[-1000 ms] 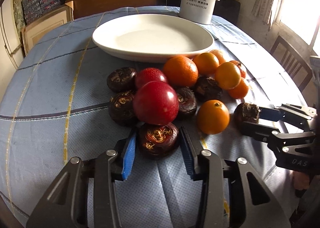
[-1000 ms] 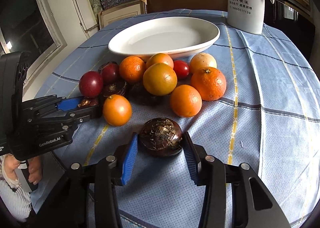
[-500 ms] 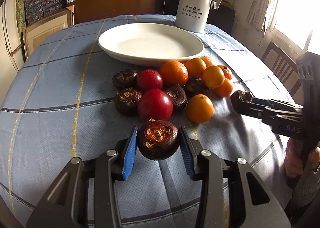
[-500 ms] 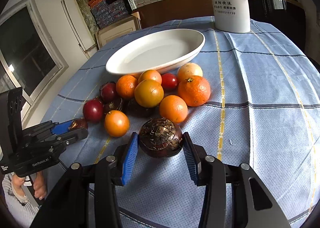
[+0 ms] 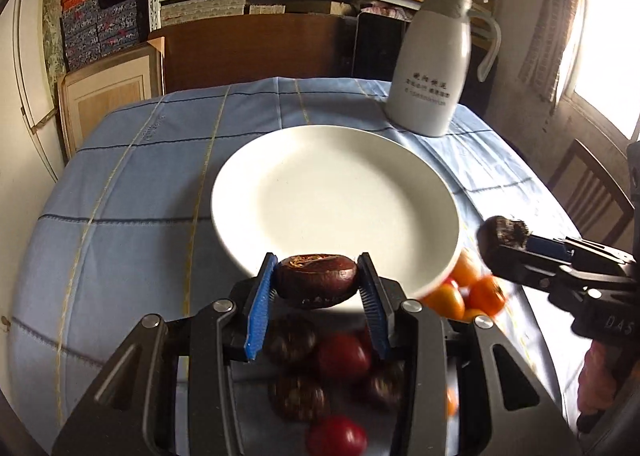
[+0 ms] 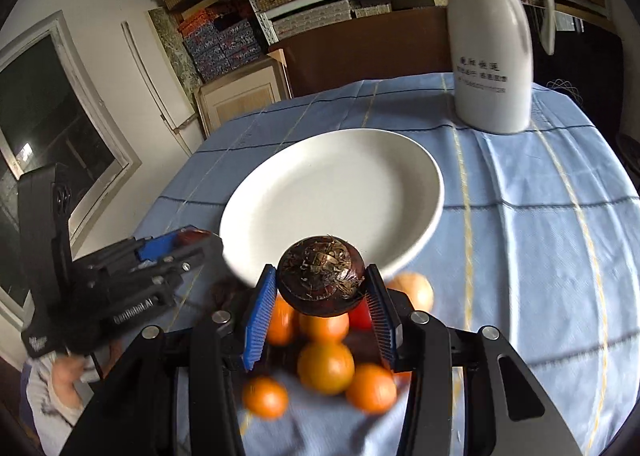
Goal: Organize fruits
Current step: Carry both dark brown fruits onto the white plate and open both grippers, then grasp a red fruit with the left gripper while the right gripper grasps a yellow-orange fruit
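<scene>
My left gripper (image 5: 317,284) is shut on a dark brown water chestnut (image 5: 316,279), held in the air just before the near rim of the white plate (image 5: 336,195). My right gripper (image 6: 321,290) is shut on another dark water chestnut (image 6: 321,280), also lifted, over the plate's near edge (image 6: 332,199). Each gripper shows in the other's view: the right one (image 5: 504,242) at the right, the left one (image 6: 188,242) at the left. Below lie oranges (image 6: 326,366), red fruits (image 5: 344,356) and more chestnuts (image 5: 298,396) on the blue cloth.
A tall white thermos jug (image 5: 434,67) stands behind the plate, also in the right wrist view (image 6: 492,39). The table has a blue checked cloth (image 5: 132,183). A wooden chair (image 5: 588,191) is at the right; shelves and a cabinet stand behind.
Both grippers have lifted their chestnuts off the cloth and moved forward toward the plate. The fruit pile now lies below and behind the fingers.
</scene>
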### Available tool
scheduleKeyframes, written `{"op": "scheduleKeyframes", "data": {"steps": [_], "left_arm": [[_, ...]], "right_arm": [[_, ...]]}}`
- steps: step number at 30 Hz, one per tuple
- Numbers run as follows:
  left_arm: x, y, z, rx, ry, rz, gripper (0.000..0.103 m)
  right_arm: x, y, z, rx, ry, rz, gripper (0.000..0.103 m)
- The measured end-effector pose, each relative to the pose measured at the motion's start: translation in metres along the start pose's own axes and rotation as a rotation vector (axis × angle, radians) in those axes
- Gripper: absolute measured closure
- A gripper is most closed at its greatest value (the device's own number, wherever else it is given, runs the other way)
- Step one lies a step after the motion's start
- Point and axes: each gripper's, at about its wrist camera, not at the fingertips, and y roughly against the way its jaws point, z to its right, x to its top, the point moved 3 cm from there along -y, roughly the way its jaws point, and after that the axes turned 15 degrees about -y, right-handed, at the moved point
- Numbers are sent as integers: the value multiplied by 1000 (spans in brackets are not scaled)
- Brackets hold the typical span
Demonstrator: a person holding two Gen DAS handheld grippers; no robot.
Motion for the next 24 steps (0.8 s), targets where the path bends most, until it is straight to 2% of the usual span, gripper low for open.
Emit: {"op": "scheduleKeyframes", "data": {"steps": [3, 6, 9, 10, 12, 17, 20, 24], "left_arm": [[5, -25, -4, 7, 4, -26, 63], [3, -46, -6, -7, 6, -51, 62], [-4, -59, -7, -17, 2, -79, 61], [-5, -59, -8, -17, 3, -78, 58], [-5, -55, -10, -22, 7, -65, 53], [-11, -30, -18, 7, 15, -13, 51], [-23, -17, -25, 6, 52, 5, 50], [-54, -1, -34, 23, 109, 1, 44]], "right_arm": [[13, -34, 0, -54, -9, -8, 57], [11, -55, 5, -91, 5, -22, 57], [9, -56, 8, -109, 19, 2, 42], [10, -53, 8, -97, 17, 14, 42], [12, -45, 5, -76, 21, 35, 42], [7, -24, 8, -60, 22, 92, 42], [1, -11, 16, -35, -5, 109, 42], [-21, 8, 30, -7, -41, 109, 42]]}}
